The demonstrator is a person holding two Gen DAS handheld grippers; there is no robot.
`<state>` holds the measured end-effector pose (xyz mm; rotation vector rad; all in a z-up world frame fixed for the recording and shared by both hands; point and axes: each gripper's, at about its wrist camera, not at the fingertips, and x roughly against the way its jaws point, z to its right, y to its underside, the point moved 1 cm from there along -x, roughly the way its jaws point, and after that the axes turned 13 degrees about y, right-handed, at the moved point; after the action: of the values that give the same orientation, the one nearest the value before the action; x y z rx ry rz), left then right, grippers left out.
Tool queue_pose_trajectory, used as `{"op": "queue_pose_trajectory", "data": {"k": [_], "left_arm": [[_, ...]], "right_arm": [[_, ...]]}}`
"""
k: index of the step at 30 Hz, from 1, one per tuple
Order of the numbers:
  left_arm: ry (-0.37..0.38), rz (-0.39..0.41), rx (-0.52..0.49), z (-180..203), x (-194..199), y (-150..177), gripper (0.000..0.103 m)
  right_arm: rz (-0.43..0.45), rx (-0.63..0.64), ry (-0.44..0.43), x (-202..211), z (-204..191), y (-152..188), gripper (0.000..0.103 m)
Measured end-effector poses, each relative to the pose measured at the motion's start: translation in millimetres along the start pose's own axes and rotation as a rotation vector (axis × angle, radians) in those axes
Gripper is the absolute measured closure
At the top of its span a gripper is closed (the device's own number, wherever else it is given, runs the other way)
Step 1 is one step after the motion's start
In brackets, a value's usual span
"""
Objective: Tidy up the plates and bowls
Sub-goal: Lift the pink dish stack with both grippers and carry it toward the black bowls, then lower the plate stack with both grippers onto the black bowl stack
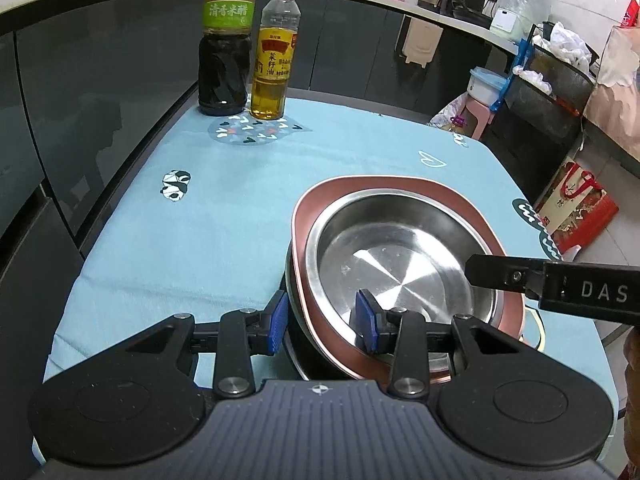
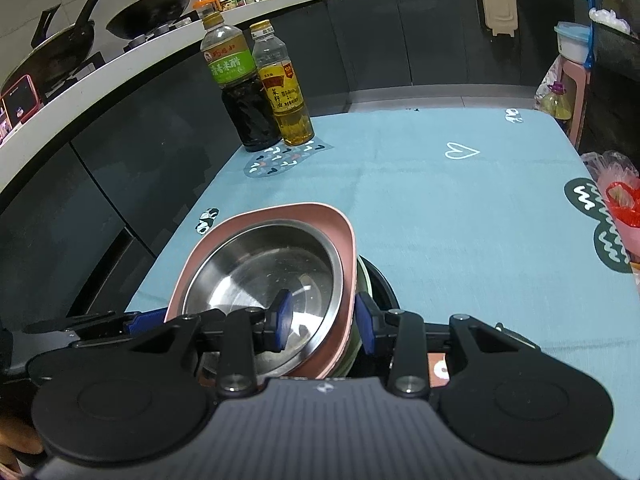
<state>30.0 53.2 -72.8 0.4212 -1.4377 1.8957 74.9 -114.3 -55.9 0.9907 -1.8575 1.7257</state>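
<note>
A stack of dishes sits on the blue tablecloth. A steel bowl (image 1: 400,264) lies in a pink plate (image 1: 340,196), over a dark dish (image 1: 296,340). My left gripper (image 1: 324,320) straddles the stack's left rim, one pad outside and one inside the steel bowl. My right gripper (image 2: 325,316) straddles the right rim of the steel bowl (image 2: 260,272) and pink plate (image 2: 340,232); a pale green dish (image 2: 354,344) and a black one (image 2: 384,280) lie beneath. The right gripper also shows in the left wrist view (image 1: 500,276). Whether either pair of pads presses the rim is unclear.
A dark vinegar bottle (image 1: 226,36) and an oil bottle (image 1: 274,56) stand at the table's far left corner. Grey cabinets run along the left. A pink stool (image 1: 476,116), a black basket (image 1: 552,88) and a red bag (image 1: 576,208) stand off the right edge.
</note>
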Motion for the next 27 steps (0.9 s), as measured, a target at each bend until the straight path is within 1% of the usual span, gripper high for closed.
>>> {"op": "queue_pose_trajectory", "data": {"k": [10, 18, 20, 22, 24, 27], "left_arm": [[-0.006, -0.014, -0.023, 9.0, 1.2, 7.1, 0.066], [0.003, -0.004, -0.031, 9.3, 4.0, 8.4, 0.065], [0.011, 0.005, -0.038, 9.0, 6.7, 8.1, 0.065], [0.01, 0.011, -0.04, 8.0, 10.8, 7.4, 0.065], [0.001, 0.022, -0.039, 6.7, 15.3, 6.9, 0.065], [-0.005, 0.037, -0.024, 1.6, 20.2, 5.5, 0.063]], "right_arm": [[-0.016, -0.014, -0.011, -1.7, 8.4, 7.4, 0.078], [-0.018, -0.021, -0.022, -0.3, 11.0, 11.7, 0.078], [-0.017, -0.033, -0.028, 0.4, 13.2, 12.2, 0.075], [-0.015, -0.046, -0.02, 1.0, 15.5, 12.4, 0.067], [-0.012, -0.058, -0.008, 1.4, 18.2, 13.0, 0.065], [-0.02, -0.077, -0.005, 0.3, 22.0, 13.3, 0.064]]}}
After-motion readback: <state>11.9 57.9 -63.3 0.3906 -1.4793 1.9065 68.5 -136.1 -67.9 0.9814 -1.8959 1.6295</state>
